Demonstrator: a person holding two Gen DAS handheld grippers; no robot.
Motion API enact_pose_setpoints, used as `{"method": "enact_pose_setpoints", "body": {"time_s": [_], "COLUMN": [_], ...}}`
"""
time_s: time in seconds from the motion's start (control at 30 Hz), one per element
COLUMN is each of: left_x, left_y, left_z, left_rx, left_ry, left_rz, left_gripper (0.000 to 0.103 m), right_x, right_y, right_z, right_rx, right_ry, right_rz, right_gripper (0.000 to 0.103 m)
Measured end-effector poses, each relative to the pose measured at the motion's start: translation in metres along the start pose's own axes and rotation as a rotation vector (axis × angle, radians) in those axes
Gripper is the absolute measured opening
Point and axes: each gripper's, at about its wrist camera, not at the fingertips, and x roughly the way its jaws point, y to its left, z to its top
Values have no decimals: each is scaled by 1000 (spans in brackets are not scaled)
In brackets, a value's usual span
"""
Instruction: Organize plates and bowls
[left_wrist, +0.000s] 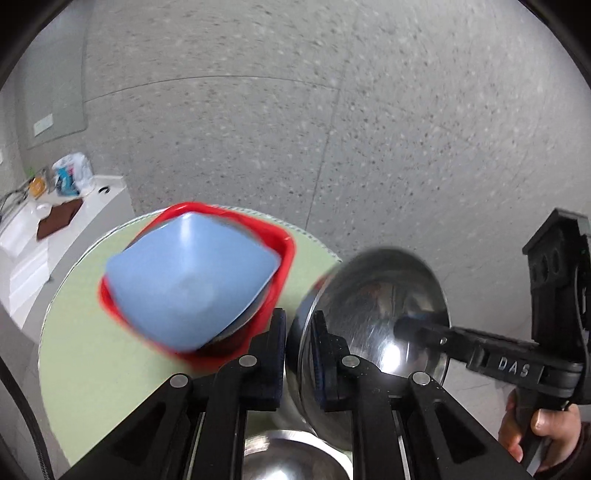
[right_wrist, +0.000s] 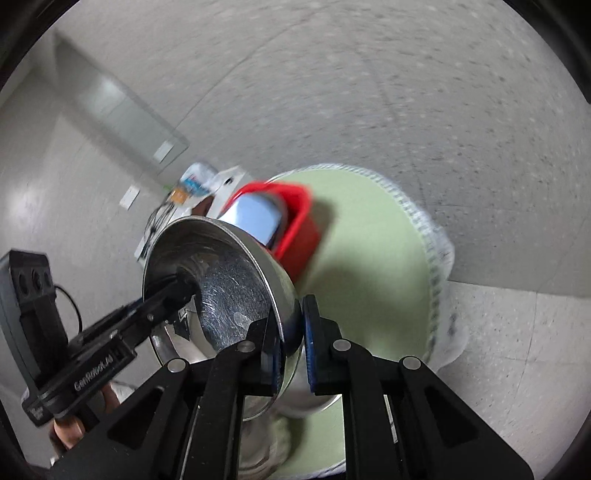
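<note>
A steel bowl (left_wrist: 373, 314) is held tilted above the round green table (left_wrist: 92, 369). My left gripper (left_wrist: 299, 354) is shut on its rim, one finger inside and one outside. My right gripper (right_wrist: 291, 343) is shut on the opposite rim of the same steel bowl (right_wrist: 214, 280). A blue square bowl (left_wrist: 188, 280) sits in a red square dish (left_wrist: 284, 251) on the table, left of the steel bowl. They also show in the right wrist view, the blue bowl (right_wrist: 255, 218) in the red dish (right_wrist: 299, 229). Another steel bowl (left_wrist: 291, 458) lies below my left gripper.
The green table (right_wrist: 369, 266) has a fringed cloth edge. A white counter (left_wrist: 44, 236) with a bag, a brown cloth and cables stands at the left. Grey speckled floor lies beyond the table.
</note>
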Motion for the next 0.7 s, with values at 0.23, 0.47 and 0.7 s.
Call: {"method": "enact_pose_setpoints", "body": {"time_s": [0.23, 0.47, 0.7], "left_x": [-52, -37, -13], "left_y": [37, 44, 52], "left_z": [-65, -96, -95], "left_rx": [-21, -32, -32], "left_ry": [63, 176, 208], "left_rz": [16, -4, 15], "left_gripper": [10, 12, 13], "right_x": [18, 28, 47], "right_y": [57, 69, 73], "right_z": [-61, -103, -126], "right_rx": [-127, -223, -302], "right_ry": [93, 145, 161], "right_rz": [-48, -181, -277], "right_gripper": [10, 10, 10]}}
